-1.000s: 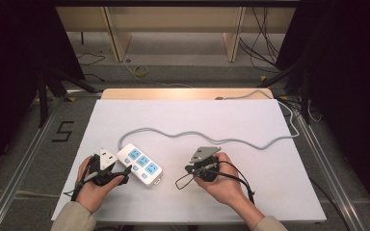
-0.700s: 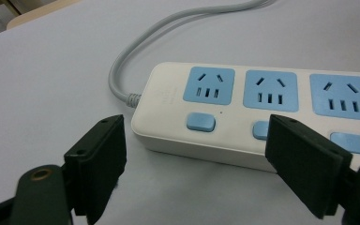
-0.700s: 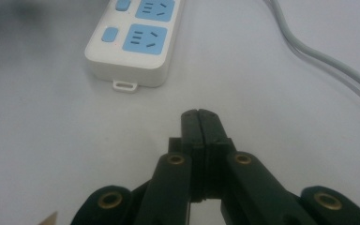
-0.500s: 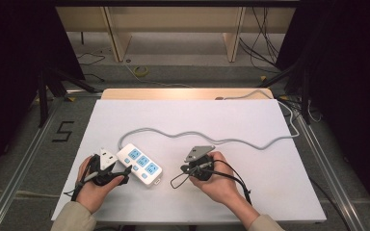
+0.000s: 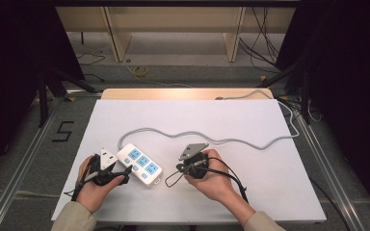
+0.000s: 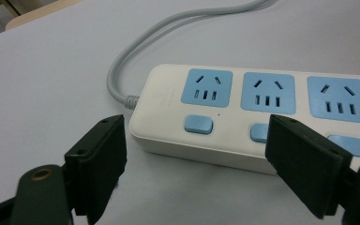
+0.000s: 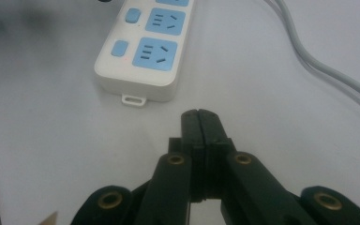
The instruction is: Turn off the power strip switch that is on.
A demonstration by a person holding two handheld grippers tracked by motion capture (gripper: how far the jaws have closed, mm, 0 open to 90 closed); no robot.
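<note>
High view: left gripper (image 5: 120, 172), jaws wide, brackets the power strip (image 5: 139, 163) end, probably to steady it; right gripper (image 7: 200, 123), pinched empty, waits nearby on the bench (image 5: 270, 192).

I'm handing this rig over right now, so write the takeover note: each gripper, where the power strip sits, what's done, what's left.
Left gripper: open, jaws spread on either side of the cord end of the power strip, not pressing it.
Right gripper: shut, empty, pointing at the strip's far end from just beside it.
Power strip: flat on the white table, three blue sockets up, nothing plugged in; its grey cord snakes off the table's right edge.
Done: both grippers brought up to the strip.
Left: probably closing the left gripper on the strip; nothing is gripped yet.
</note>
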